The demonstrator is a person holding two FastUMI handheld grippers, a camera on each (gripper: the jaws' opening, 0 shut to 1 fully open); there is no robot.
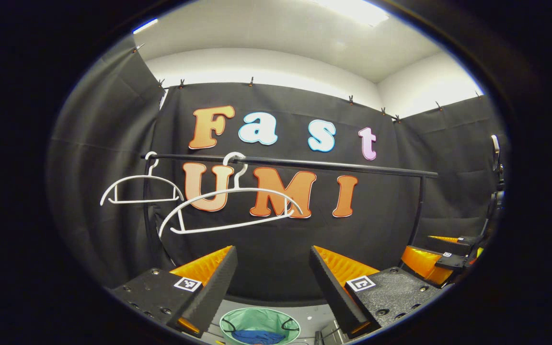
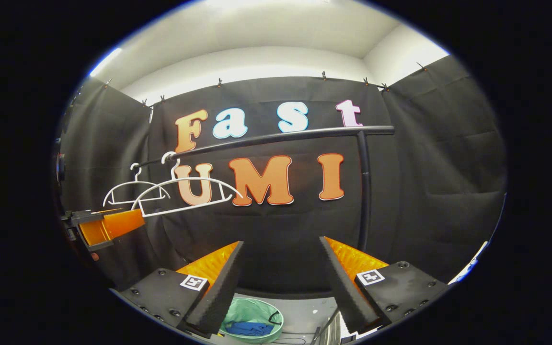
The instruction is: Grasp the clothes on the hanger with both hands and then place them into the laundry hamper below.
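Two bare white hangers (image 1: 230,203) (image 1: 141,189) hang on a black rail (image 1: 304,164); the nearer one is tilted. Far below, a round pale green hamper (image 1: 276,318) holds a blue garment (image 1: 259,337). My left gripper (image 1: 272,282) is open above the hamper, with nothing between its fingers. In the right gripper view the same hangers (image 2: 187,194) (image 2: 134,190) hang at the left on the rail (image 2: 281,136), and the hamper (image 2: 257,314) with the blue garment (image 2: 248,328) lies below. My right gripper (image 2: 281,280) is open and empty. The left gripper (image 2: 106,225) shows at the left edge there.
The rail's black upright post (image 2: 363,191) stands just right of the right gripper. Another post (image 1: 417,206) shows at the right in the left gripper view, with the other gripper (image 1: 441,263) past it. Grey floor (image 2: 304,306) surrounds the hamper.
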